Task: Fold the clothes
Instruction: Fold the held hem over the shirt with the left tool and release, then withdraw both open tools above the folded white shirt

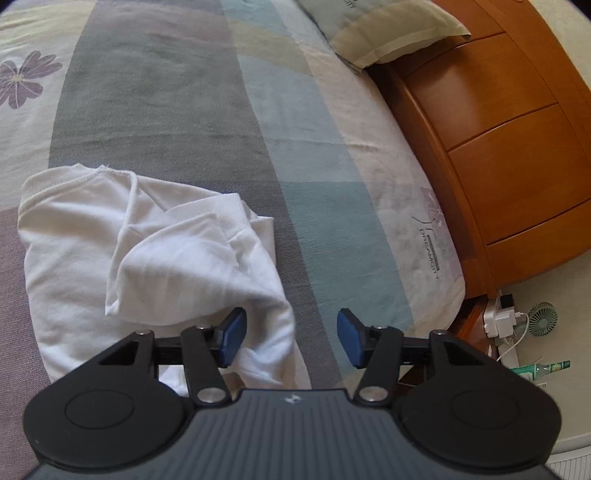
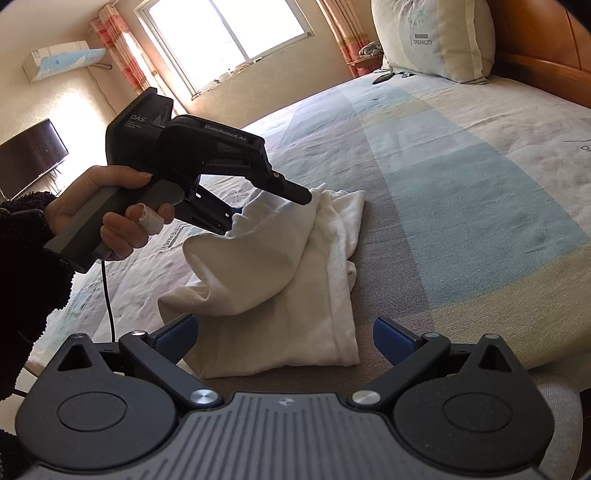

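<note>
Bedroom setup: a bed with a striped, flower-print bedsheet (image 1: 155,92), wooden headboard (image 1: 517,110) along one side, window (image 2: 229,37) and a wall AC unit (image 2: 61,59) on the far wall, TV (image 2: 31,155) in the corner.

The left gripper (image 1: 291,338) has its jaws standing apart, nothing pinched between the blue pads (image 1: 232,338). The white sweatshirt (image 1: 110,240) lies crumpled on the sheet right under and ahead of it; a rounded bulge of fabric sits just beyond the left-hand pad and spills under it, but the pads aren't pressing on it. Off past its other finger the sheet runs to the bed edge, with a pillow (image 1: 388,33) further up against the headboard. Down on the floor beside the bed: a small green fan (image 1: 543,317), a white power strip (image 1: 498,321) and a green bottle (image 1: 543,369).

The right gripper (image 2: 284,339) is spread wide too, empty, hovering low over the near hem of the sweatshirt (image 2: 288,295). From its camera you see the person's hand (image 2: 107,218) wrapped around the other gripper's handle, black fuzzy sleeve (image 2: 26,251), fingertip hanging just over the bunched top of the shirt.
</note>
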Available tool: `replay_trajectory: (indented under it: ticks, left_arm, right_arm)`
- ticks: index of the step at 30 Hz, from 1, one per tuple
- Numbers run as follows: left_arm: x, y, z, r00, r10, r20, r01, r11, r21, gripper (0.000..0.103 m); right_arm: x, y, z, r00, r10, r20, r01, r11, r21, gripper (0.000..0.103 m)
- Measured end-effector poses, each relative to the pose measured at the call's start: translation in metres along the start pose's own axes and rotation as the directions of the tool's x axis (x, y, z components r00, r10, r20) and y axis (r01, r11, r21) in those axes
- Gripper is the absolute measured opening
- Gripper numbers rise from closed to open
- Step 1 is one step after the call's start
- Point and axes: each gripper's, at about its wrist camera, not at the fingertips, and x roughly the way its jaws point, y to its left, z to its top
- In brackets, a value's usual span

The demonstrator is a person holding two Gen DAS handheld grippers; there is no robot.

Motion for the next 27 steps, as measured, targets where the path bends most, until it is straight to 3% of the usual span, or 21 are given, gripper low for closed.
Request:
replay_trajectory:
  ticks: [2, 5, 7, 9, 11, 15, 20, 21, 23, 24, 25, 27]
  left_arm:
    - [-0.027, -0.012, -0.007, 0.998, -0.023, 0.061, 0.018, 0.996, 0.089, 0.069]
    - [-0.054, -0.024, -0.037, 0.983, 0.071, 0.169, -0.117, 0.954, 0.276, 0.081]
    - [-0.063, -0.024, -0.064, 0.963, 0.152, 0.224, -0.227, 0.905, 0.360, 0.083]
    - [-0.073, -0.024, -0.091, 0.932, 0.225, 0.285, -0.335, 0.837, 0.434, 0.083]
    - [-0.078, -0.015, -0.116, 0.922, 0.243, 0.303, -0.363, 0.815, 0.452, 0.083]
    - [-0.079, 0.003, -0.160, 0.925, 0.234, 0.301, -0.358, 0.804, 0.475, 0.084]
    - [-0.039, 0.003, -0.175, 0.882, 0.310, 0.356, -0.462, 0.724, 0.513, 0.084]
    - [-0.034, 0.003, -0.181, 0.862, 0.325, 0.388, -0.497, 0.694, 0.522, 0.084]
    - [-0.018, -0.002, -0.181, 0.794, 0.385, 0.470, -0.600, 0.615, 0.511, 0.084]
    - [-0.013, -0.004, -0.184, 0.752, 0.411, 0.515, -0.654, 0.568, 0.500, 0.084]
    - [-0.009, -0.005, -0.184, 0.729, 0.425, 0.537, -0.679, 0.544, 0.493, 0.084]
    - [-0.008, -0.005, -0.186, 0.710, 0.446, 0.545, -0.700, 0.528, 0.481, 0.084]
  right_arm:
    - [0.000, 0.002, 0.000, 1.000, -0.001, 0.001, 0.001, 1.000, -0.006, 0.103]
    - [-0.001, 0.003, 0.000, 1.000, -0.007, 0.004, 0.007, 1.000, -0.010, 0.103]
    - [-0.001, 0.004, 0.000, 1.000, -0.012, 0.006, 0.012, 1.000, -0.011, 0.103]
    - [-0.004, 0.003, 0.000, 1.000, -0.021, 0.013, 0.021, 1.000, -0.013, 0.103]
    - [-0.008, 0.003, 0.002, 0.999, -0.031, 0.019, 0.031, 0.999, -0.013, 0.103]
    - [-0.013, 0.000, 0.003, 0.998, -0.058, 0.028, 0.059, 0.998, -0.012, 0.103]
    - [-0.016, 0.003, 0.005, 0.996, -0.080, 0.032, 0.081, 0.996, -0.027, 0.103]
    - [-0.017, 0.005, 0.005, 0.996, -0.082, 0.034, 0.083, 0.996, -0.032, 0.103]
    - [-0.019, 0.009, 0.006, 0.996, -0.084, 0.040, 0.085, 0.995, -0.041, 0.103]
    - [-0.021, 0.012, 0.005, 0.996, -0.084, 0.044, 0.086, 0.995, -0.047, 0.103]
    - [-0.023, 0.014, 0.005, 0.995, -0.086, 0.046, 0.088, 0.995, -0.053, 0.103]
    - [-0.025, 0.017, 0.004, 0.994, -0.097, 0.049, 0.100, 0.993, -0.068, 0.103]
